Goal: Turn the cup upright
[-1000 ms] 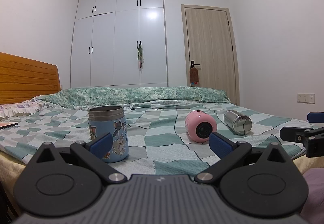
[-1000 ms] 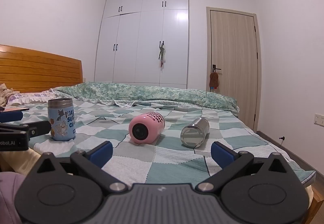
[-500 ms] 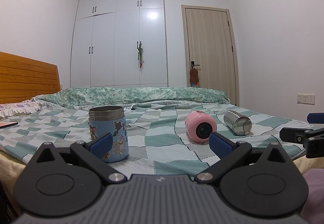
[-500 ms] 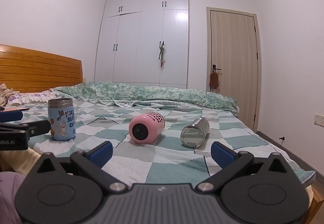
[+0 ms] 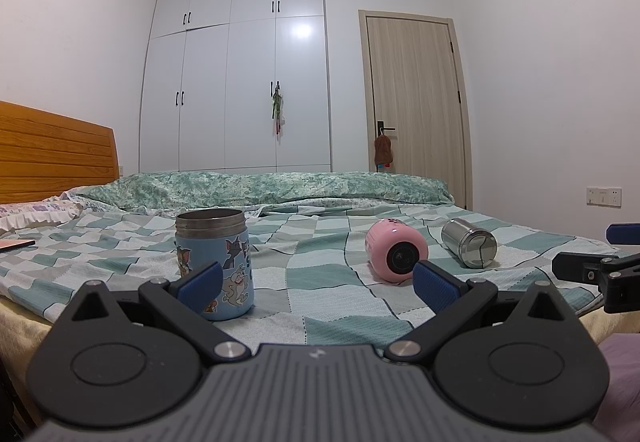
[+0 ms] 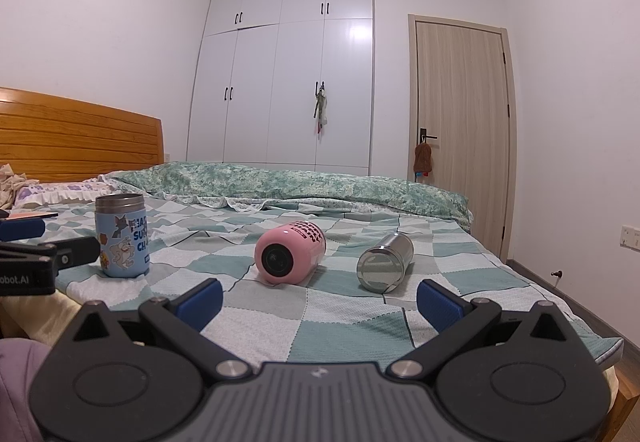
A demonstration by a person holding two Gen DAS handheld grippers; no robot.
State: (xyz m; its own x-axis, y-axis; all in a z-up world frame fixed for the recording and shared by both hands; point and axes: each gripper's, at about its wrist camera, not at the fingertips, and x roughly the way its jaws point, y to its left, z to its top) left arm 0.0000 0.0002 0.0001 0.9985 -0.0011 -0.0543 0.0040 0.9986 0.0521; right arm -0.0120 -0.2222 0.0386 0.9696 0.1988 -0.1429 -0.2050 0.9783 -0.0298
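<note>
A pink cup lies on its side on the checked bedspread, its base toward me. A steel cup lies on its side to its right. A blue cartoon cup stands upright at the left. My left gripper is open and empty, near the bed's front edge, with the blue cup just beyond its left finger. My right gripper is open and empty, in front of the pink and steel cups and apart from them.
The bed has a wooden headboard at the left and a folded green quilt at the back. A flat device lies at the far left. White wardrobe and a door stand behind.
</note>
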